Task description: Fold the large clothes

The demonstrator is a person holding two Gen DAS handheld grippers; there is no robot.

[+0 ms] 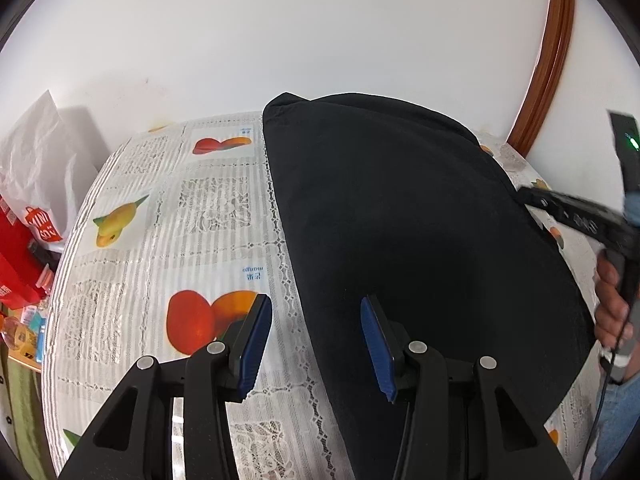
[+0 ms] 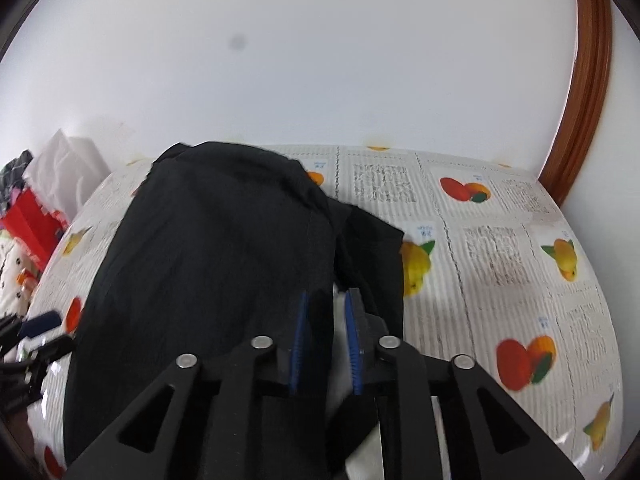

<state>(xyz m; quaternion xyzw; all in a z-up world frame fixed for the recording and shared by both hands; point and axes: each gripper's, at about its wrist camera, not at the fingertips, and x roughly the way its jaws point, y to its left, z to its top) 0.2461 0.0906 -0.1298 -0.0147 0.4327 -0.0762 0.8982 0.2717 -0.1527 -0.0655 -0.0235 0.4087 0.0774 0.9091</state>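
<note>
1. On the table covered with a white lace-pattern cloth printed with fruit pictures [image 1: 160, 216], I see the large black fabric garment [image 1: 400, 220] lying folded into a broad dark slab against the white wall [image 1: 280, 32].
2. My left gripper [image 1: 318, 340] hangs over the garment's left edge with its blue-padded fingers [image 1: 256, 340] spread wide — nothing between them; one pad sits over the tablecloth, the other over the black cloth.
3. My right gripper [image 2: 326, 344] has its blue pads drawn close together, pinching the garment's [image 2: 208, 260] near edge — black cloth and a strip of white run between the fingers.
4. From the right wrist view the garment covers the table's left half; a loose flap sticks out at its right side, next to a printed yellow fruit.
5. From the left wrist view the right gripper [image 1: 532, 198] reaches in to the garment's right edge, a bare hand [image 1: 612, 308] holding its handle.
6. Off the table's left end: a white plastic bag with a red logo [image 1: 40, 168] and a red box [image 1: 14, 264], near the wall.
7. A curved brown wooden frame [image 2: 580, 120] stands at the table's far right corner.
</note>
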